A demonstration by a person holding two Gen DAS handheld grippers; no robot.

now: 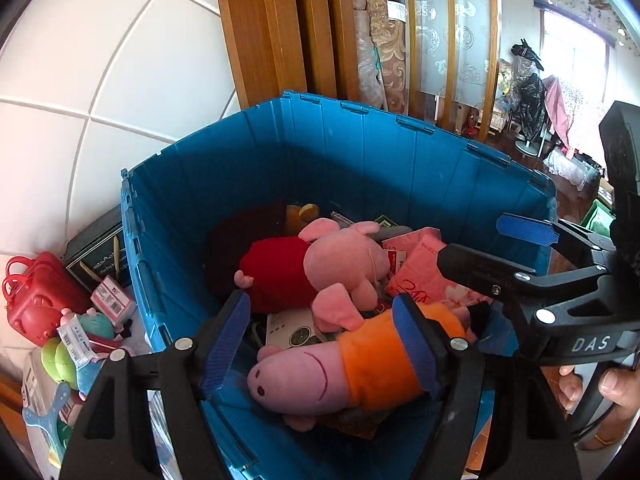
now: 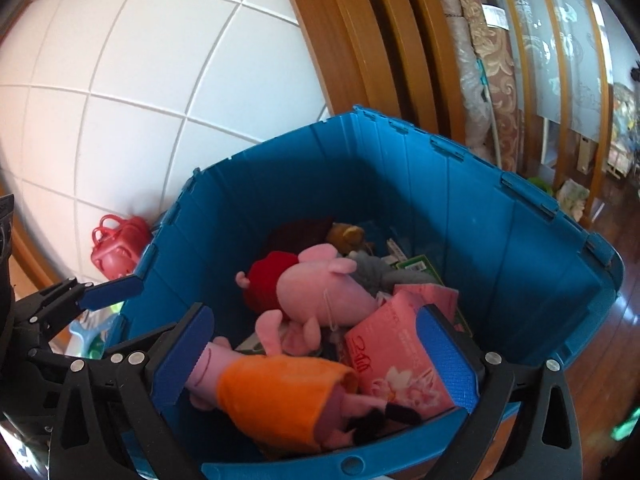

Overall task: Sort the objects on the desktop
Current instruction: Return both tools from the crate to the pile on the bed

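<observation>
A blue plastic crate holds a pink pig plush in an orange dress, a pink pig plush in a red dress, a pink tissue pack and other items. My left gripper is open over the crate's near side, its fingers either side of the orange-dress pig. My right gripper is open and empty above the crate. It also shows in the left wrist view.
A red toy suitcase, small packaged toys and a dark box lie left of the crate by the white tiled wall. A wooden door frame and rolled fabrics stand behind.
</observation>
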